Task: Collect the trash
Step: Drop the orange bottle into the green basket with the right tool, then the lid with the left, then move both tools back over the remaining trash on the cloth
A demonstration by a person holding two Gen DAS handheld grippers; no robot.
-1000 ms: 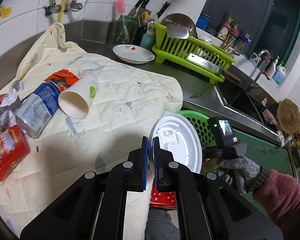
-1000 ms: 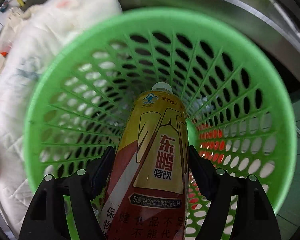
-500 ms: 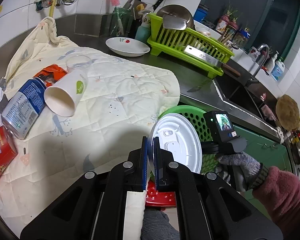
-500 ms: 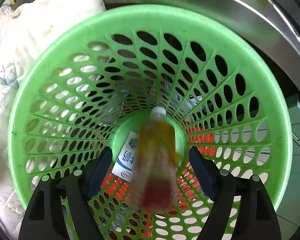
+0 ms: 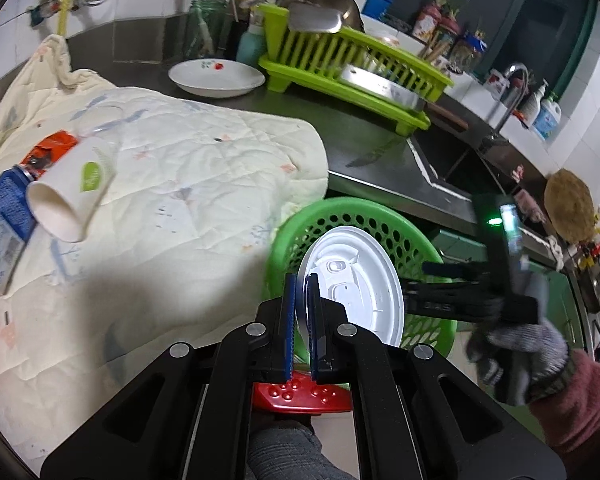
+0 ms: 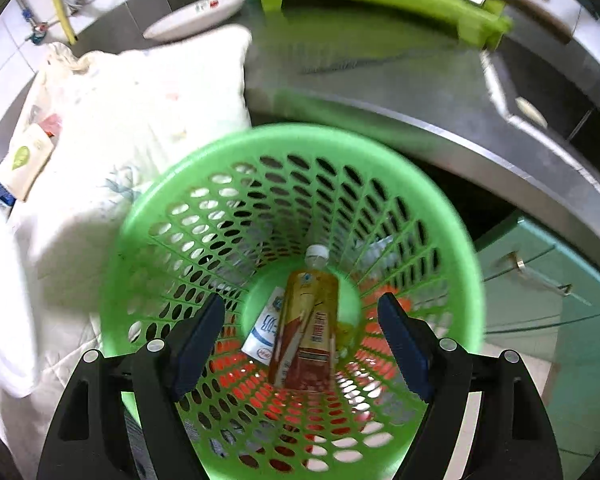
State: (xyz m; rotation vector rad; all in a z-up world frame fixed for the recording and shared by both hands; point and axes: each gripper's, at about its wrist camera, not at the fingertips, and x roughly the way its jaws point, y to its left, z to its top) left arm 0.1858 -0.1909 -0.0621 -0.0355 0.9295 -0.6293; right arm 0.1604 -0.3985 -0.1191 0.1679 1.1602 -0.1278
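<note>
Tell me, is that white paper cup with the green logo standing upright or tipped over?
Tipped over. The white paper cup with the green logo lies on its side on the cream quilted cloth, open mouth facing the camera.

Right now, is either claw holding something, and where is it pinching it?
The left claw pinches the white plastic lid by its rim edge. The right claw holds nothing; it is open above the green basket.

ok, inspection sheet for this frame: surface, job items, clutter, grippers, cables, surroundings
Surface: steel counter, quilted cloth over its left part.
Job's things: yellow drink bottle and a packet in green basket; paper cup, blue can on the cloth.
Clutter: white plate, dish rack.
Grippers: left gripper shut on white lid; right gripper open, empty, above the basket.
Cables: nothing seen.
Surroundings: sink, tap, tiled wall.
</note>
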